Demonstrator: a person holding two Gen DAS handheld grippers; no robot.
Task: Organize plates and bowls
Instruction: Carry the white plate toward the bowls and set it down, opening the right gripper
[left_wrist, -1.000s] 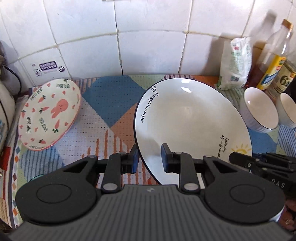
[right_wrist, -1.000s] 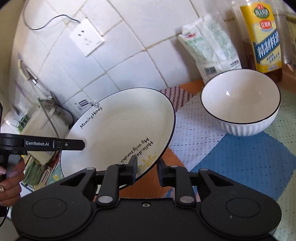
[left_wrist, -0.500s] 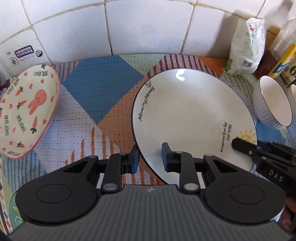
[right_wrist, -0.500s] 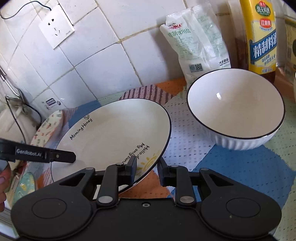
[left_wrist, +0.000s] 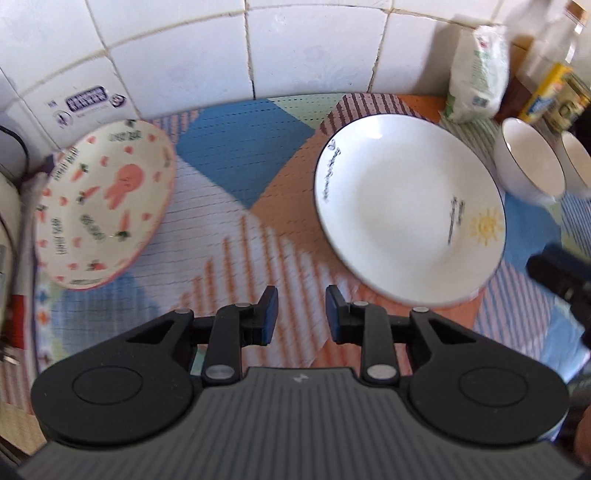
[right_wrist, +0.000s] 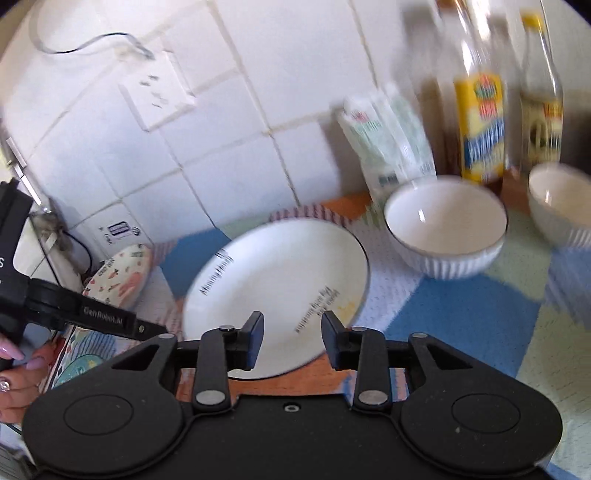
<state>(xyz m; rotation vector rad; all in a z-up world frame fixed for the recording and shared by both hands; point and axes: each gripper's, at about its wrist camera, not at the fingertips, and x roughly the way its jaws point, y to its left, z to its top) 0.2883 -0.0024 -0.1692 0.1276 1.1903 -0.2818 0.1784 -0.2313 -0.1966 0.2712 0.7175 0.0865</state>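
A white plate with a black rim and a sun drawing (left_wrist: 406, 210) lies flat on the patterned mat, also in the right wrist view (right_wrist: 280, 288). A pink rabbit-print plate (left_wrist: 103, 206) lies at the far left (right_wrist: 118, 277). Two white ribbed bowls (right_wrist: 443, 229) (right_wrist: 561, 206) stand to the right of the white plate (left_wrist: 528, 162). My left gripper (left_wrist: 301, 314) is open and empty, above the mat left of the white plate. My right gripper (right_wrist: 291, 339) is open and empty, over the plate's near edge.
A white packet (right_wrist: 388, 136) and two oil bottles (right_wrist: 480, 122) (right_wrist: 543, 107) stand against the tiled wall behind the bowls. A wall socket (right_wrist: 159, 96) with a cable is higher up. The colourful mat (left_wrist: 236, 147) covers the counter.
Both grippers let go of the white plate, opened and drew back. The plate now lies flat on the mat. The left gripper has shifted left.
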